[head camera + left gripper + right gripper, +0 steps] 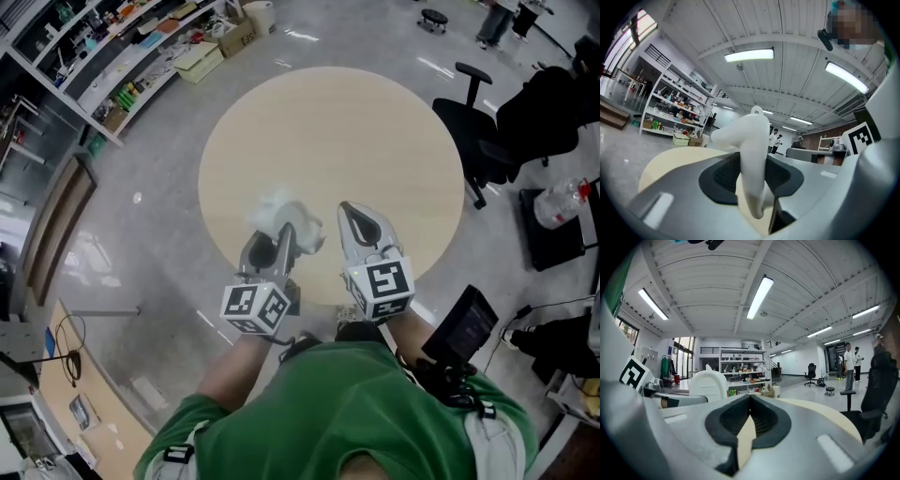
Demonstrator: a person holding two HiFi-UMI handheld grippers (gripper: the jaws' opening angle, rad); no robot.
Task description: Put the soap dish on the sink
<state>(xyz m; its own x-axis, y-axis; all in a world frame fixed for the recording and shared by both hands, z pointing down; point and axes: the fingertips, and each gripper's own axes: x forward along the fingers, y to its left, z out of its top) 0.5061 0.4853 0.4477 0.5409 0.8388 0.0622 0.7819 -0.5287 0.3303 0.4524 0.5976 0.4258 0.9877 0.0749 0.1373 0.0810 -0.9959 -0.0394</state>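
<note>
Big open workshop floor with shelving (122, 56) along one wall, and a round beige surface (375, 122) right in front of the person. No sink shows in any view, so I can't say where this is headed.

The soap dish (752, 140) is up off the surface, pinched in the left gripper (284, 230). Its fingers (722, 176) are clamped on a thin wall of the dish, and the rest sticks out past the tips. The right gripper (750, 401) has its fingers closed together with nothing between them.

My guess is that the dish is light, stiff moulded plastic and pretty smooth. It won't crush, but it could swivel in a pinch this narrow. Grabbing it on the rim looks right. I'd keep it level and set it down gently.
</note>
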